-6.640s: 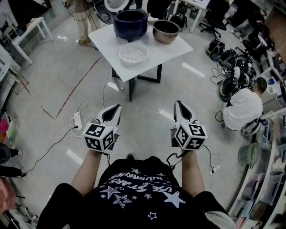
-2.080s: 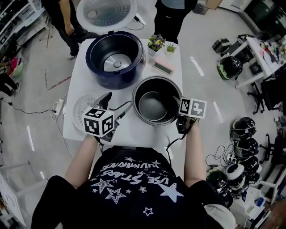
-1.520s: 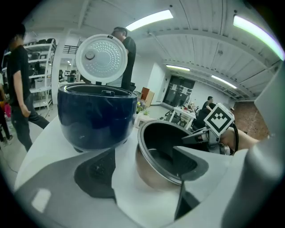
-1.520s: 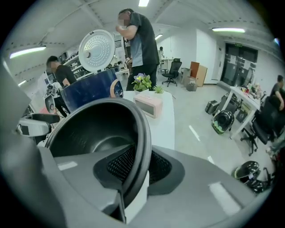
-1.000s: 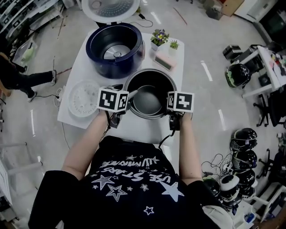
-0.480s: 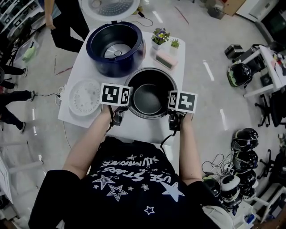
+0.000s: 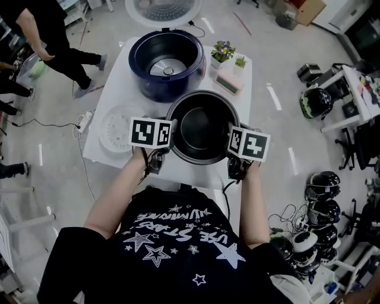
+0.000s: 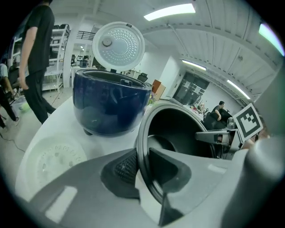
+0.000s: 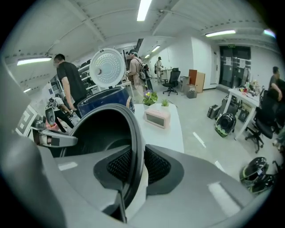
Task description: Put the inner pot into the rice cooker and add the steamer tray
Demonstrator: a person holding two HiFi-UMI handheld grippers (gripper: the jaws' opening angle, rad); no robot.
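Note:
The dark metal inner pot [image 7: 203,126] stands at the near side of the white table [image 7: 116,80], held by its rim from both sides. My left gripper [image 7: 168,138] is shut on the pot's left rim [image 8: 141,151]. Opposite it, my right gripper [image 7: 233,144] is shut on the right rim [image 9: 136,147]. The dark blue rice cooker [image 7: 166,56] is behind the pot with its lid [image 7: 163,9] raised and its cavity empty. The white steamer tray [image 7: 116,127] lies flat left of the pot, also in the left gripper view [image 8: 49,160]. Whether the pot is off the table cannot be told.
A pink clock [image 7: 228,83] and two small potted plants [image 7: 222,52] are on the table's far right corner. A person [image 7: 41,35] walks past on the left, cables lie on the floor there, and several black cookers [image 7: 314,196] sit on the floor to the right.
Within the last second my left gripper moved from over the pot's rim to clamp its left edge. The pot now looks slightly larger and closer to the cooker. People at the left have moved.

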